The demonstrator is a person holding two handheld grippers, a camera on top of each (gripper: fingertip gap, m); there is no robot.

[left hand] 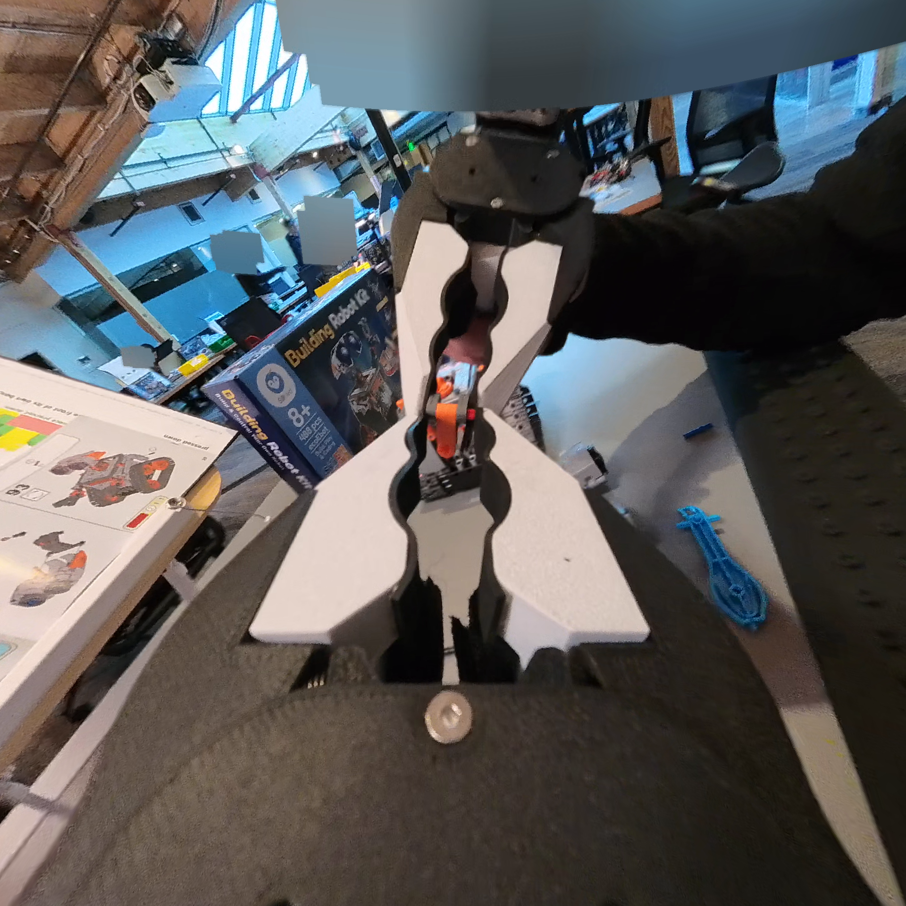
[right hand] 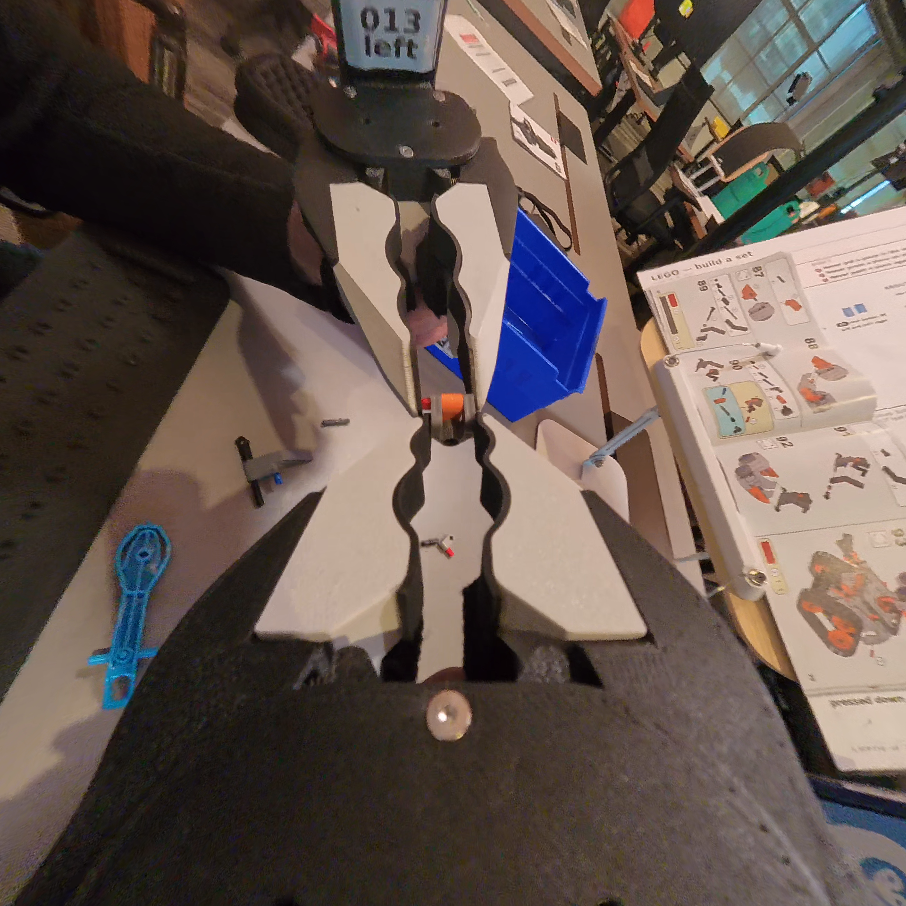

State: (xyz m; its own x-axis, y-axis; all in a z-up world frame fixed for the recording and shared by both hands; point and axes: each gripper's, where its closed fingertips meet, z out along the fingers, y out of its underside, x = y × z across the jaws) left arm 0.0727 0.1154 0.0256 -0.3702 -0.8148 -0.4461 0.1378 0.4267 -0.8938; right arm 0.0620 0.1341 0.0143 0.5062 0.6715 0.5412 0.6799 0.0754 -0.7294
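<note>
Two claws meet tip to tip over a pale table [right hand: 318,353], and both pinch the same small toy part [right hand: 448,414]. The part is made of building bricks, with an orange piece, a little red end and grey and black bits.

In the right wrist view, the right claw [right hand: 448,426] is the near one. Its two white fingers [right hand: 353,529] are close together and clamped on the near end of the toy part. The left claw [right hand: 443,387] comes in from the far side and is clamped on the top of the same part. A dark sleeve [right hand: 122,162] reaches in from the left behind it.

In the left wrist view, the left claw [left hand: 448,431] is the near one, and the toy part [left hand: 448,431] sits at its tips, with a black brick block [left hand: 448,478] between its fingers. The right claw [left hand: 456,392] points back from the far side, held by a dark sleeve [left hand: 711,274].

On the table, a blue plastic tool [right hand: 130,613] lies flat near the left edge. A grey and black brick piece [right hand: 267,465] lies a bit farther off. A tiny grey and red pin [right hand: 441,544] lies on the table, seen between the right claw's fingers. A blue bin [right hand: 544,333] stands at the far right, just behind the left claw. A building booklet [right hand: 784,441] lies open on the right. In the left wrist view, a dark blue toy box [left hand: 314,392] stands behind the claws.
</note>
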